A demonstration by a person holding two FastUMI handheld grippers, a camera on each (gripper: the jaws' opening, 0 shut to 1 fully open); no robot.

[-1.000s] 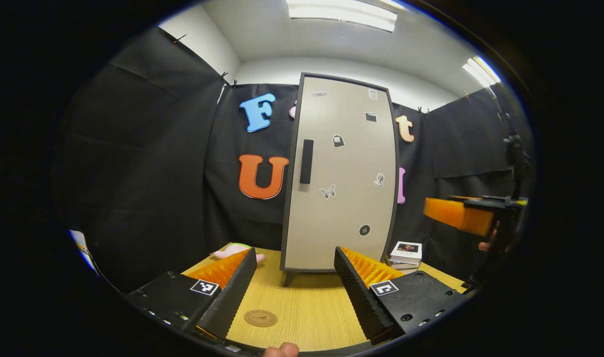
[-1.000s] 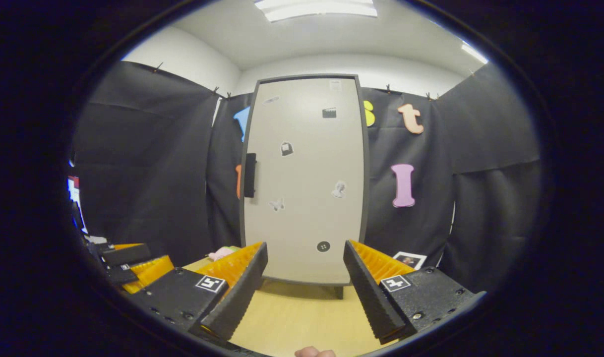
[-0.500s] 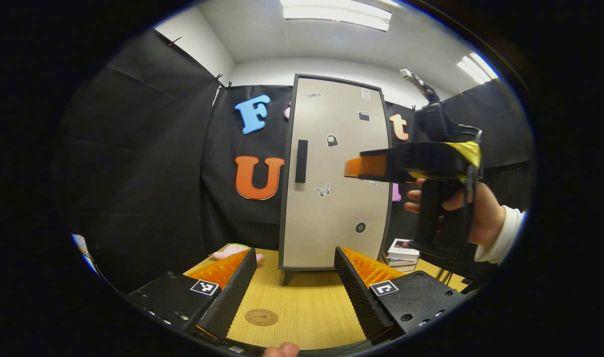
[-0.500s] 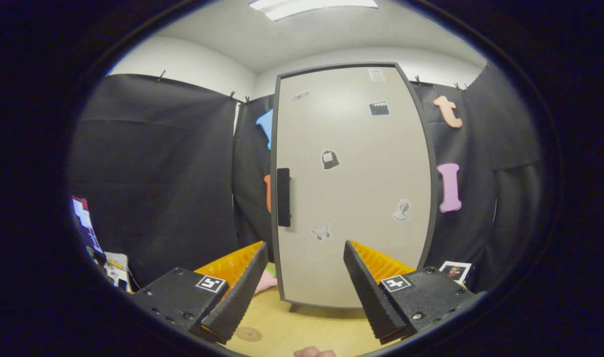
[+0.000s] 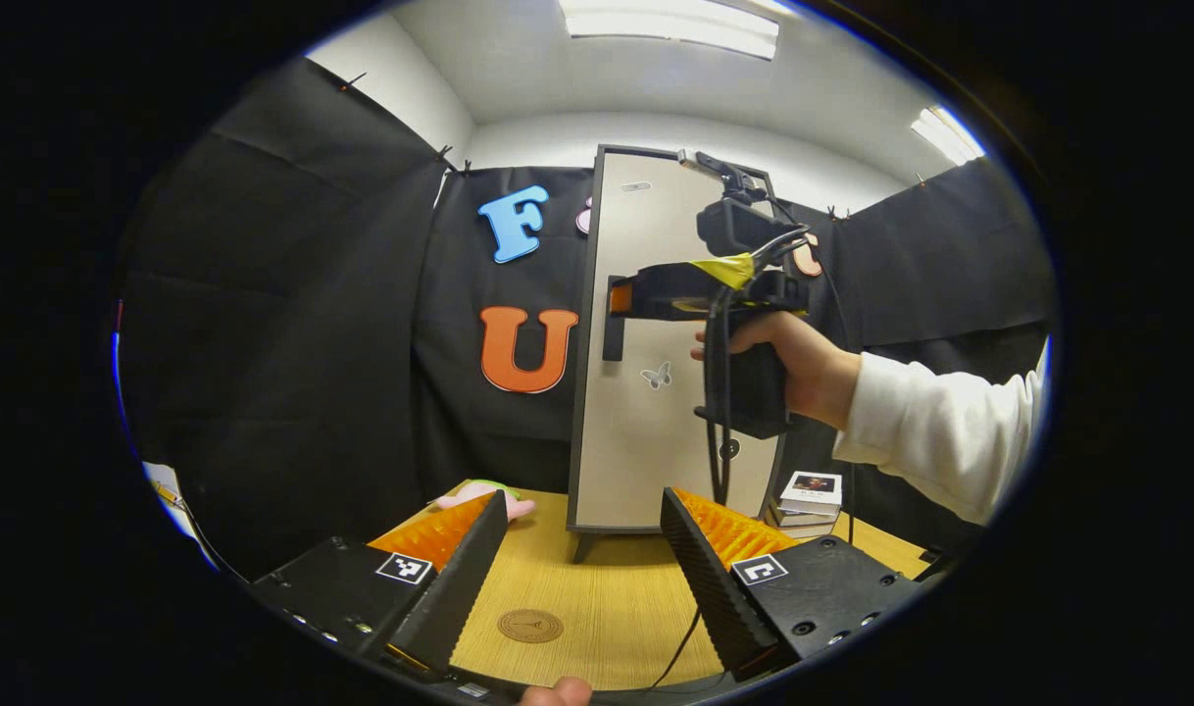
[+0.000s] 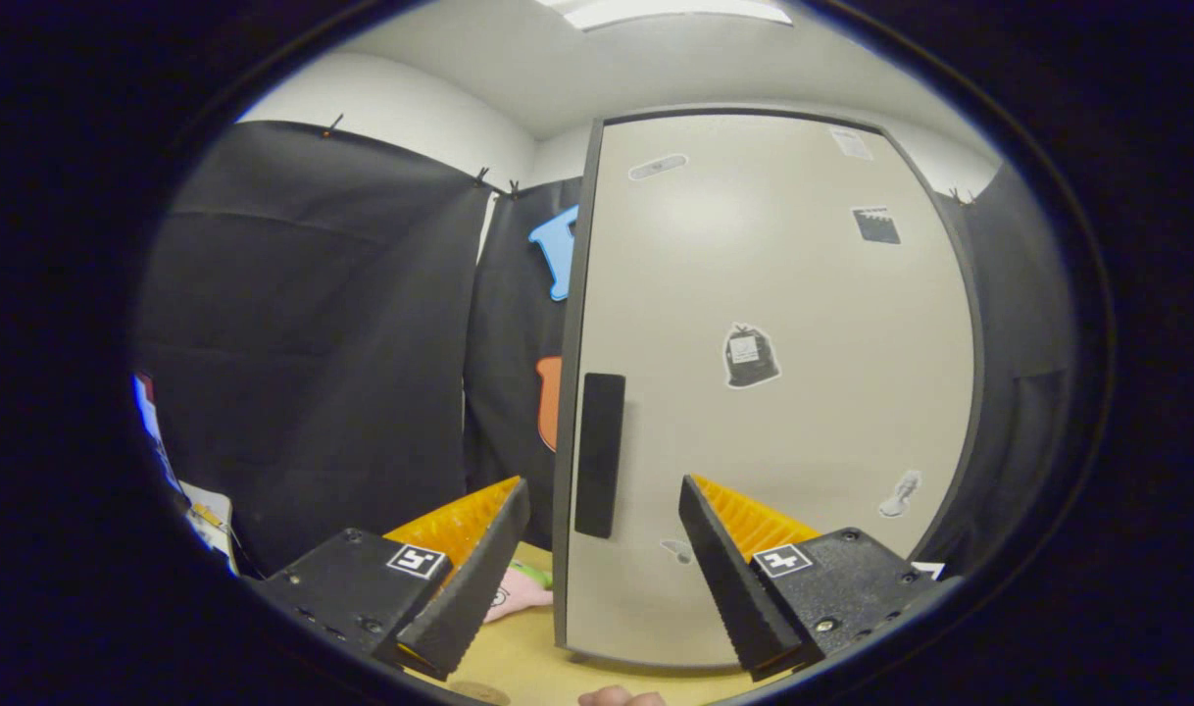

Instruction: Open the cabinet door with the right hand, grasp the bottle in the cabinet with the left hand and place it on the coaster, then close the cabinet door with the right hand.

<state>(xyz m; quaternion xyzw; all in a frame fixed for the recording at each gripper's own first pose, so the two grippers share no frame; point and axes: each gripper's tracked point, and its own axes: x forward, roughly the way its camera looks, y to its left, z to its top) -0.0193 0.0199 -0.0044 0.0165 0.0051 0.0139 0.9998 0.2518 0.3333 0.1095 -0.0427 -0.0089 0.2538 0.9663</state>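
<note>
The right gripper (image 6: 602, 549) was up close to the cabinet door (image 6: 783, 392), and its two fingers were spread wide apart with nothing between them. The black handle (image 6: 598, 454) sat right in front of the gap, near the door's left edge. In the left gripper view, the right gripper (image 5: 620, 297) reached the handle (image 5: 612, 343), held by a hand (image 5: 793, 363) in a white sleeve (image 5: 940, 431). I could not tell if it was touching the handle yet.

The left gripper (image 5: 582, 564) waited low over the wooden table (image 5: 607, 588), fingers spread too and holding nothing. The door was shut, so the bottle stayed hidden inside. The round brown coaster (image 5: 530, 625) lay on the table in front of the cabinet, between the left gripper's fingers.

What could go wrong? The fingers might close beside the handle and slip off it. A hard pull might drag or tip the tall cabinet on its little legs. The swinging door might also bump the left gripper if it sat too close.

I counted one cabinet, one handle, one coaster, two grippers, one pink toy (image 5: 479, 497) and one small stack of books (image 5: 801, 495).
</note>
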